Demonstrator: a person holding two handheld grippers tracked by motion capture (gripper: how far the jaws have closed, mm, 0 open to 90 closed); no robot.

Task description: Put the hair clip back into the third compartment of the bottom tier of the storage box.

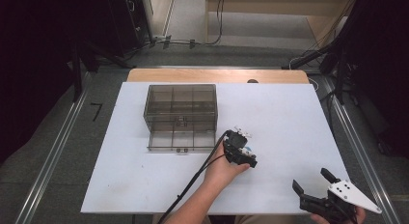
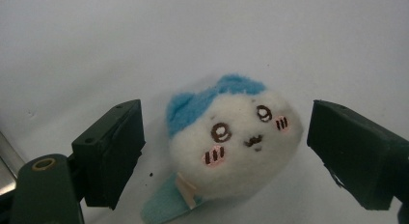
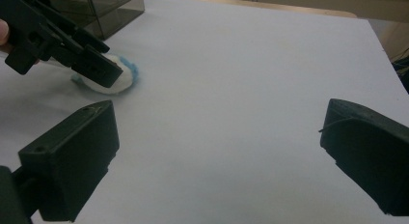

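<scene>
The left gripper (image 2: 224,151) is open wide around a small plush toy (image 2: 234,137). The toy lies on the white table (image 1: 289,118), just right of the dark box (image 1: 180,115). The right gripper (image 1: 313,183) waits open at the near right corner.
</scene>
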